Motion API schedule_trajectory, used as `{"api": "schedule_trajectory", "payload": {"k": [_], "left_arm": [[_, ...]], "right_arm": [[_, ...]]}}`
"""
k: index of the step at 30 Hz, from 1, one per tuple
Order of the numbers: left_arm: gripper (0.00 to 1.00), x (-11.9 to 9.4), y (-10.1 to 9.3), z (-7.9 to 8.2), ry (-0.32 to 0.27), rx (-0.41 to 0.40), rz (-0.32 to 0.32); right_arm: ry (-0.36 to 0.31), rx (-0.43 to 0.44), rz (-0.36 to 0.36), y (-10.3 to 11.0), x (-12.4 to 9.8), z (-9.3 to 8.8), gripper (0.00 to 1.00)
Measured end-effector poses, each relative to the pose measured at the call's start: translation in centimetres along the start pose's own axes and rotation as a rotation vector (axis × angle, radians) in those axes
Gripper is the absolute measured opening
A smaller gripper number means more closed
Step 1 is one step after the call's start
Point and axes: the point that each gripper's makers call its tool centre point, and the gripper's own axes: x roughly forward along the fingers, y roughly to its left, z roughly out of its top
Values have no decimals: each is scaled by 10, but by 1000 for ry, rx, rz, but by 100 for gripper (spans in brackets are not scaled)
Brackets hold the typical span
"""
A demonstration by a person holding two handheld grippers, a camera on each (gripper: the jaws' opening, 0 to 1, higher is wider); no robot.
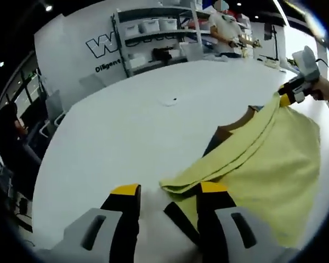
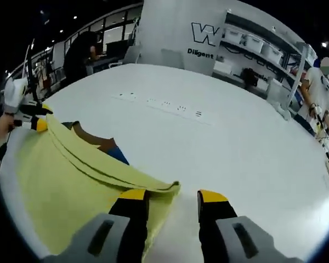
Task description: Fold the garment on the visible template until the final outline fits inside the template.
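A: Garment first, left gripper view. What is listed?

B: Yellow cloth, folded over on itself in layers, lying on the white worktop. A brown and blue patch shows from under its upper edge; whether that is the template I cannot tell.

A: Left gripper?

B: Jaws spread apart. The right jaw lies over the near corner of the cloth, the left jaw over bare worktop. Nothing pinched between them.

A: Anything else in that view?

B: The right gripper, at the far corner of the cloth, its yellow tip touching the fabric. Behind the worktop, shelves with bins, and a person standing by them.

A: Right gripper view, then.

B: Garment at lower left, folded edge running toward the near corner. Brown and blue patch beside the fold. Right gripper open, left jaw resting on the cloth corner, right jaw over bare worktop. Left gripper at the far corner, against the fabric; its grip there I cannot tell. A person stands at the far side.
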Motion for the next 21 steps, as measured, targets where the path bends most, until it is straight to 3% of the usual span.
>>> {"api": "schedule_trajectory", "payload": {"k": [4,6,11,16,21], "left_arm": [[36,9,8,3,-9,-160,15],[36,9,12,5,-15,-168,18],[34,-2,13,4,-11,-196,7],[37,-25,4,4,3,-191,-44],[40,-49,-11,4,-13,-277,-102]], "right_arm": [[-33,163,21,0,6,8,30],[-35,210,5,-4,6,9,30],[-24,174,10,-1,-1,6,30],[-29,255,88,15,-17,6,34],[-42,296,144,33,-38,8,40]]}}
